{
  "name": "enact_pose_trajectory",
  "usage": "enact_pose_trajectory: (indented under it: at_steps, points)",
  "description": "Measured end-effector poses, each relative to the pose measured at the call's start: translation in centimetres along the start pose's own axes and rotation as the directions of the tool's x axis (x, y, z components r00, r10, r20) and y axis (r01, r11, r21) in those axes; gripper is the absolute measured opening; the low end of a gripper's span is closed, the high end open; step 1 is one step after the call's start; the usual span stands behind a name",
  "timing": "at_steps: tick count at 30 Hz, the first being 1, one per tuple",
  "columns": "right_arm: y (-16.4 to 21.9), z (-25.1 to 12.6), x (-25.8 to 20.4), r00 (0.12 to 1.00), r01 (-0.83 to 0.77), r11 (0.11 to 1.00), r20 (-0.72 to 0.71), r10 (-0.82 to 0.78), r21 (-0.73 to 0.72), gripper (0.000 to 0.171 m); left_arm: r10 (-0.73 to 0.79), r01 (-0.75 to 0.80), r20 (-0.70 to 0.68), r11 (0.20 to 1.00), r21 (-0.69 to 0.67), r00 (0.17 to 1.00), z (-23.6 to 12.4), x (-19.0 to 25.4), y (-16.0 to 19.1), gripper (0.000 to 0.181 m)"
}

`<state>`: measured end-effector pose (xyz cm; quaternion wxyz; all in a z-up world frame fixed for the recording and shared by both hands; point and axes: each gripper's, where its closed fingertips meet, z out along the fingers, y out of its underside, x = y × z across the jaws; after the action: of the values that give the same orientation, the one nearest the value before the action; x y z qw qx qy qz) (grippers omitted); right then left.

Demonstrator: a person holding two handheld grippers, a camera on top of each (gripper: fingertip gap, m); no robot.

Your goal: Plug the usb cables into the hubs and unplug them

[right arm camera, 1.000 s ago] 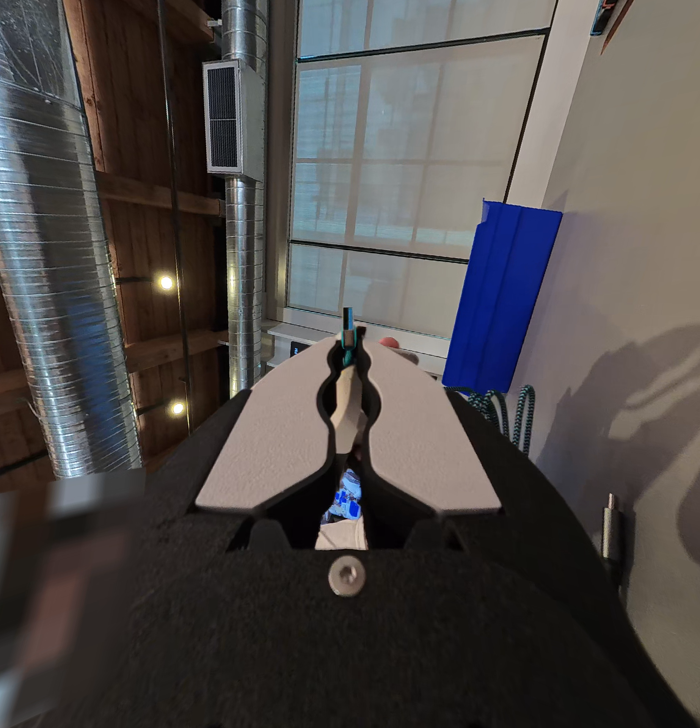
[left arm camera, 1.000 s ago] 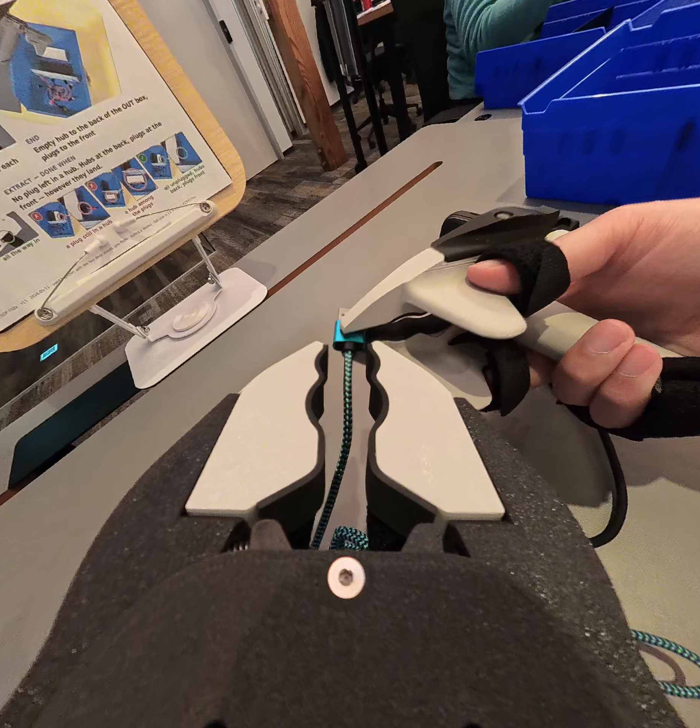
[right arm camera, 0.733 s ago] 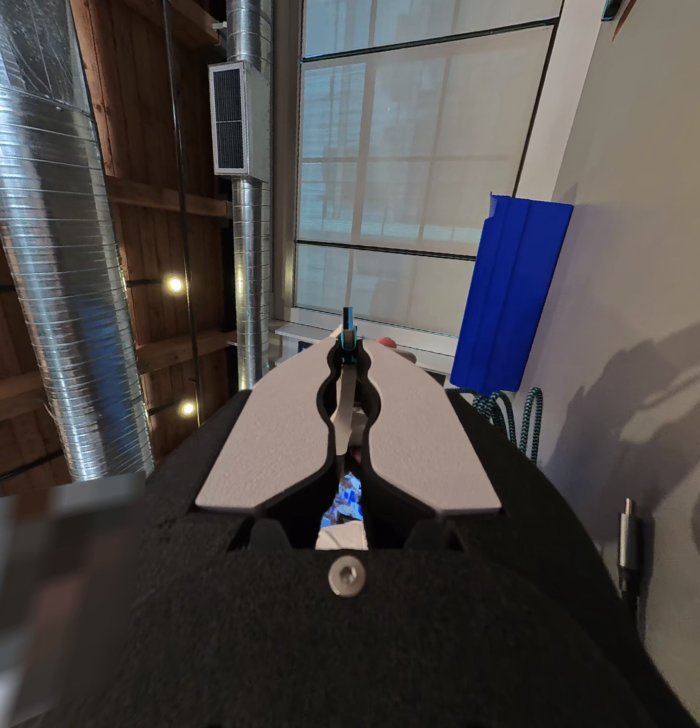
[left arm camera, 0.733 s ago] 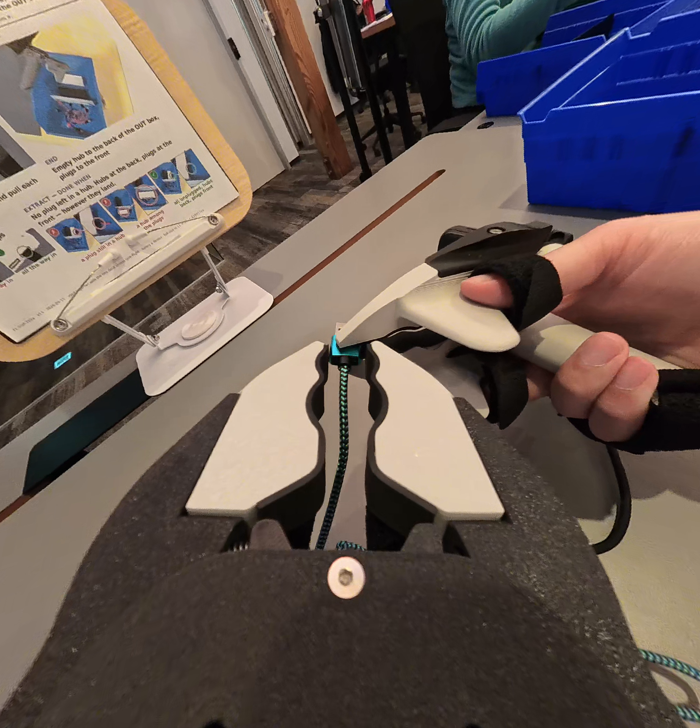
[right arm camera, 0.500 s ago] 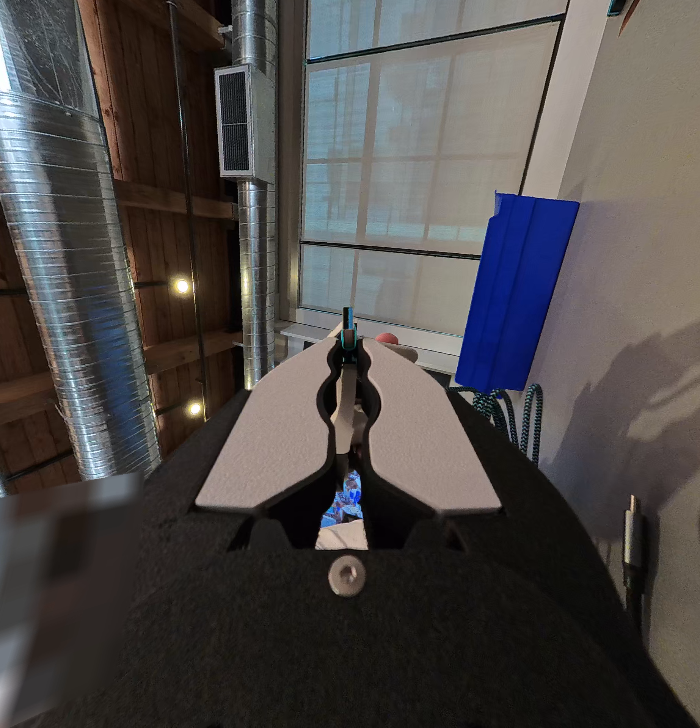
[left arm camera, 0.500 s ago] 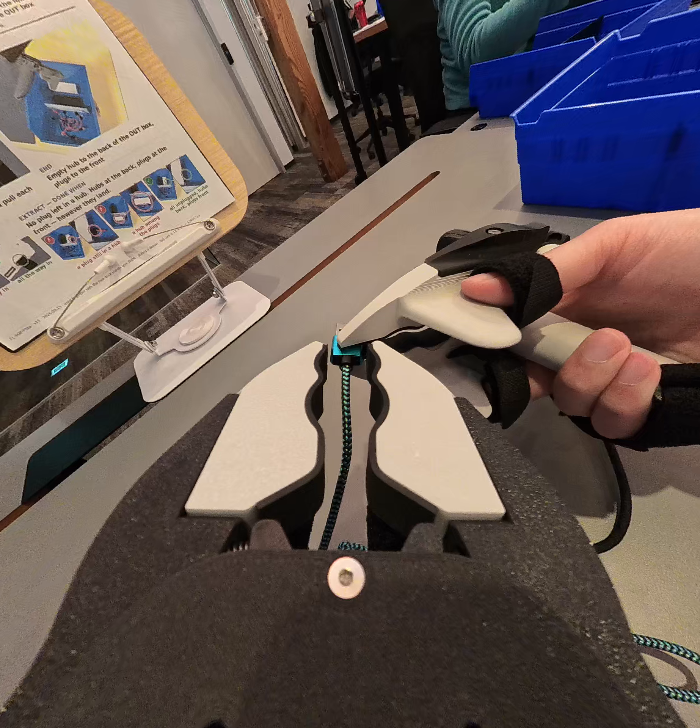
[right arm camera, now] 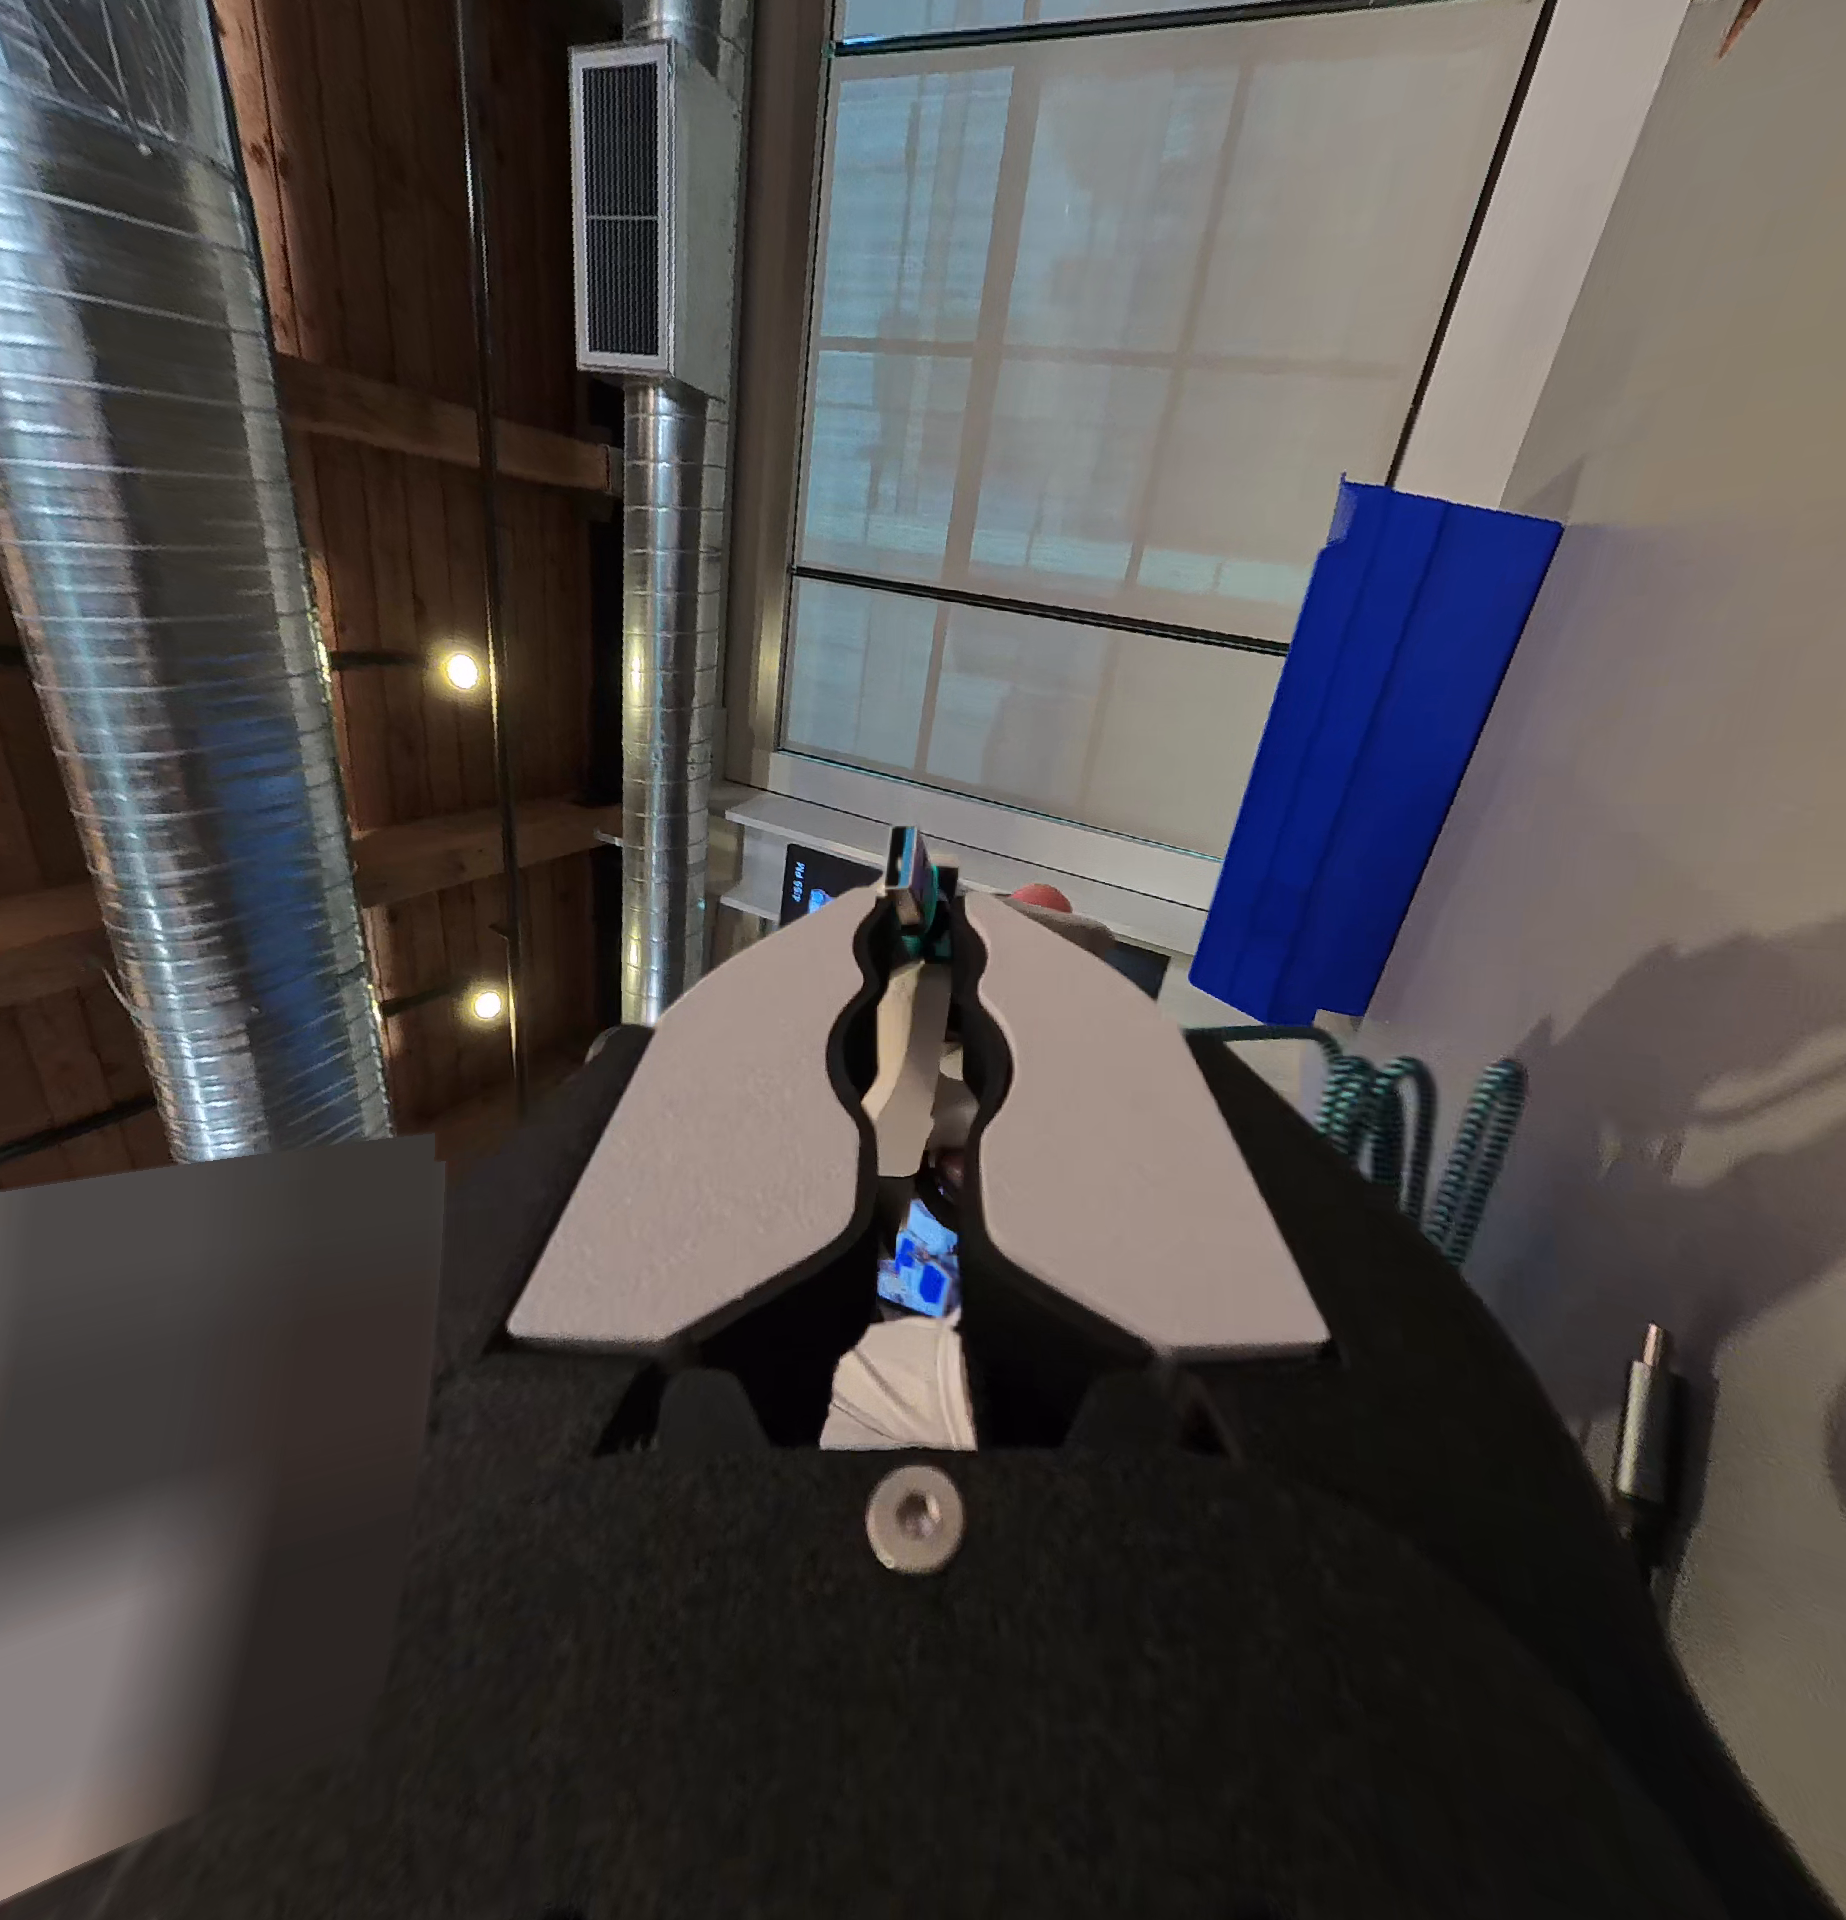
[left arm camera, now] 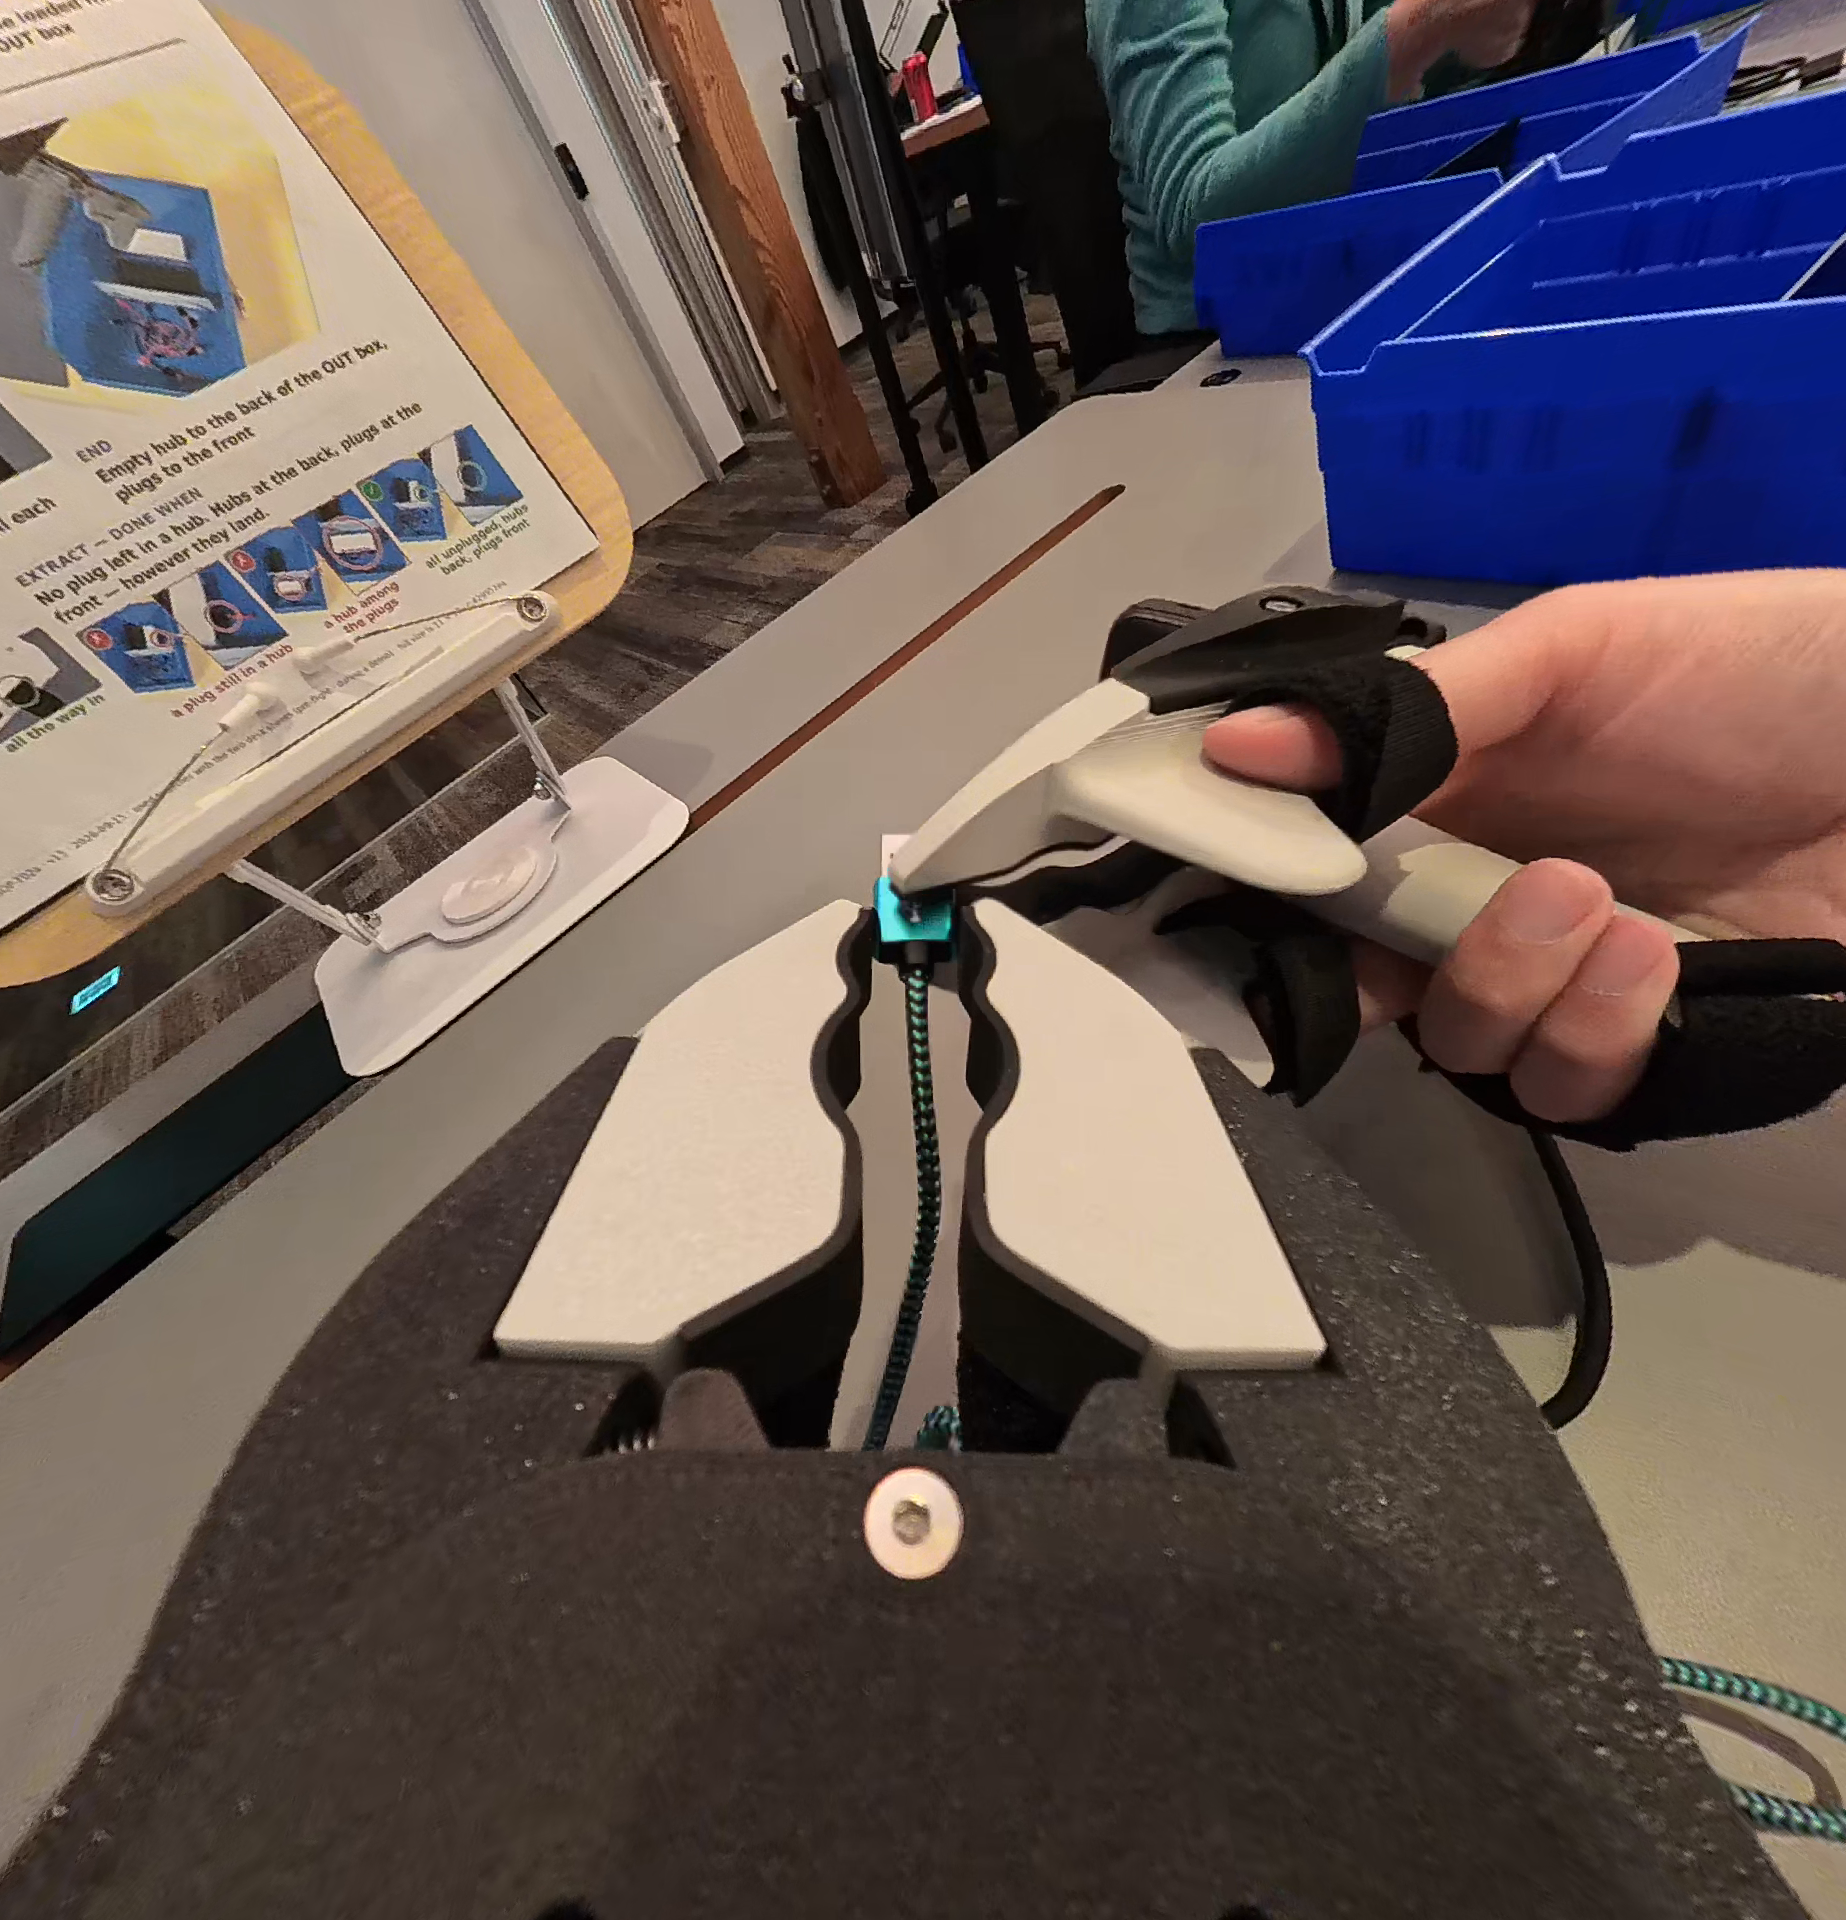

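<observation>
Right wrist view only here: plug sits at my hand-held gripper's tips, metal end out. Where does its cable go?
Observer: The teal braided cable runs back between the fingers of the left hand-held gripper, whose tips flank the plug housing.
Operator: Left clamped on it?
Observer: Cannot tell. Its tips sit close on both sides, but contact is unclear. The right hand-held gripper pinches the plug from above right in that view.
Operator: Hub nearby?
Observer: None shows. An instruction sheet on a stand sits ahead-left of the plug.

braided teal cable (left arm camera: 917, 1132), matt grey tabletop (left arm camera: 1210, 457), glossy blue plastic bins (left arm camera: 1584, 416), shiny ribbed metal duct (right arm camera: 150, 644).
</observation>
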<state>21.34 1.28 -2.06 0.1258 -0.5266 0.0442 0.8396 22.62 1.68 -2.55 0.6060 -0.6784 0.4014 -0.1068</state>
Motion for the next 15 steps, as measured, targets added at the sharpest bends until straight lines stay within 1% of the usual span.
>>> enact_pose_trajectory:
  at_steps: [4,11,15]
  points:
    - [0.28,0.13,-0.06,0.998,0.047,0.998,-0.037,-0.048,-0.037,0.013,-0.017,0.017,-0.011,1.000,-0.001,1.000,-0.27,0.02,0.11,0.015]
    - [0.57,0.17,-0.12,0.997,0.055,0.996,-0.051,-0.058,-0.063,0.012,-0.018,0.018,-0.021,1.000,-0.004,1.000,-0.52,0.11,0.08,0.015]
    - [0.59,0.06,0.17,0.993,0.075,0.994,-0.088,-0.082,-0.081,0.016,-0.002,0.002,-0.012,1.000,-0.009,1.000,-0.59,0.10,0.21,0.015]
